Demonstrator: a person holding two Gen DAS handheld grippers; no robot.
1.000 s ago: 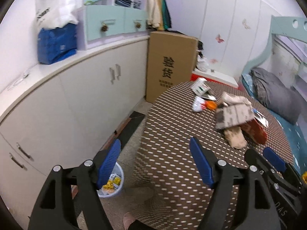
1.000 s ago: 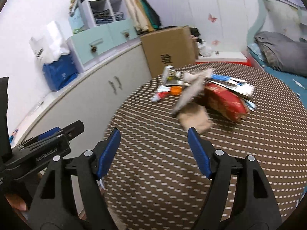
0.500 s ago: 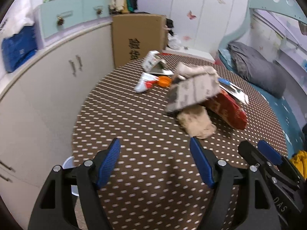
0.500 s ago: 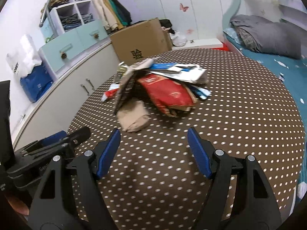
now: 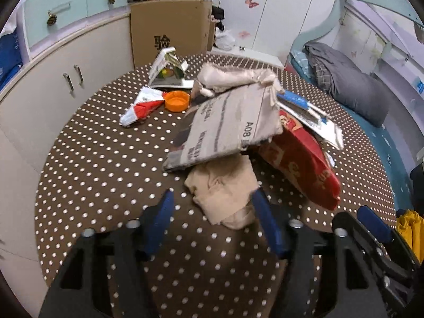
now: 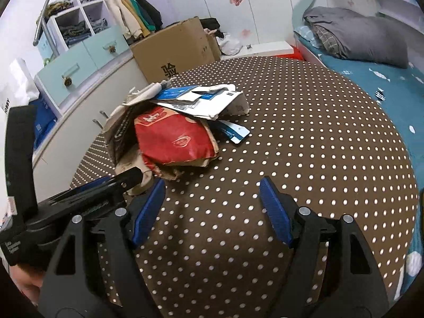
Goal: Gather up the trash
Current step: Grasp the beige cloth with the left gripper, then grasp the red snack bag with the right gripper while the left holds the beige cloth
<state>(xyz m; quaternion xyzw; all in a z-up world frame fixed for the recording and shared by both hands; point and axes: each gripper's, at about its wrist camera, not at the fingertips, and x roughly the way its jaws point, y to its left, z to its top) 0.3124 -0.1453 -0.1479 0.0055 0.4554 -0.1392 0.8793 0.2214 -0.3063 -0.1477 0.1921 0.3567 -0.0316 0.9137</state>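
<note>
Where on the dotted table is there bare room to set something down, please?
The table is bare on its right side, from the red bag and blue-and-white leaflets out to the edge by the bed. The strip in front of the right hand-held gripper is free too. In the left view, the left rim is bare beside the red-and-white wrapper. The middle pile is crowded.

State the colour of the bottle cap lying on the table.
Orange; the bottle cap shows best in the left wrist view, beside a red-and-white wrapper.
</note>
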